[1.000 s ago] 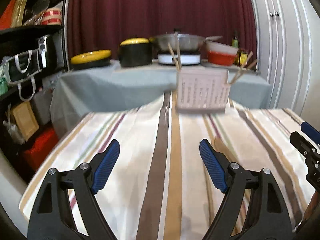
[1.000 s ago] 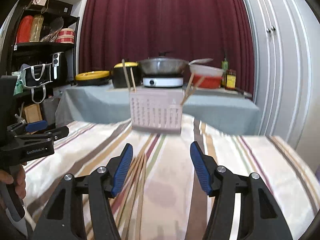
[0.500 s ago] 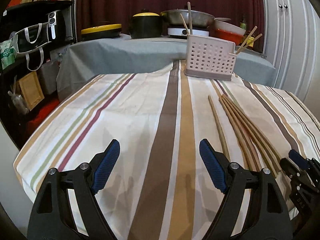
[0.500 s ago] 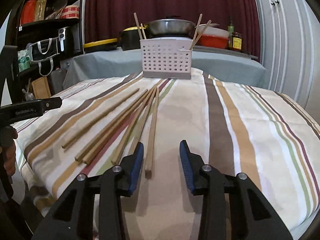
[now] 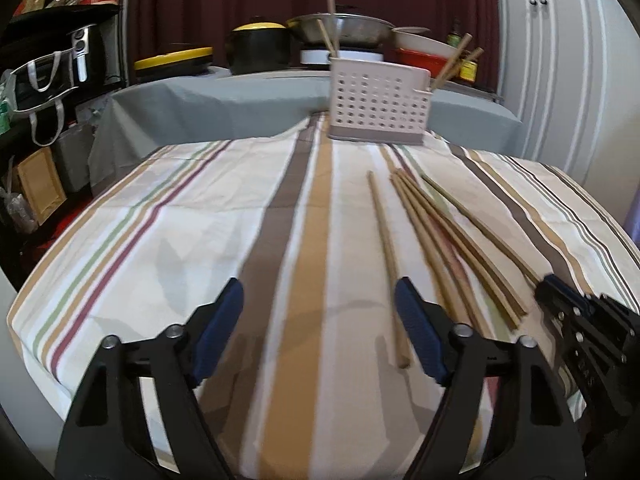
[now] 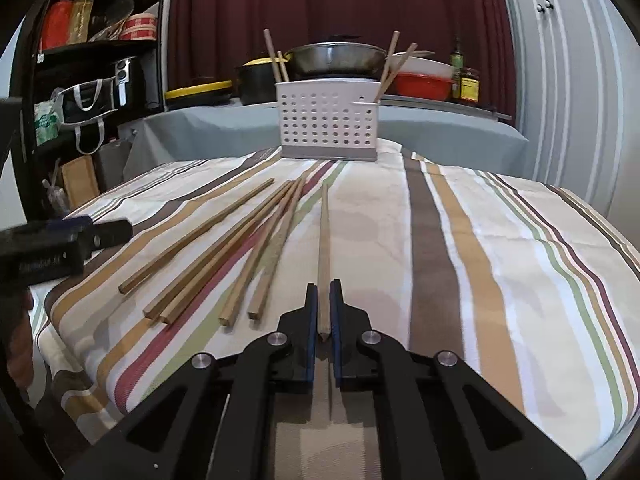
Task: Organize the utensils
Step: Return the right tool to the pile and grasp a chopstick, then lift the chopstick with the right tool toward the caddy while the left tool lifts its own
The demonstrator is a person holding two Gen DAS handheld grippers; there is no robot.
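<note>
Six loose chopsticks (image 6: 280,236) on the striped cloth; four more stand in one white caddy (image 6: 328,124).

Six chopsticks (image 6: 256,240) are lying side by side on a cloth-covered table (image 6: 500,264), all pointing toward a utensil caddy (image 6: 328,122) standing at the far edge. The rightmost chopstick (image 6: 323,252) is lying slightly apart from the rest, its near end sitting between the fingers of the right gripper (image 6: 323,320). More sticks are standing inside the caddy at both ends. Behind it, a second table (image 6: 440,128) is carrying pots and bowls. The left gripper (image 5: 318,320) is hovering left of the chopsticks, above bare cloth.
</note>
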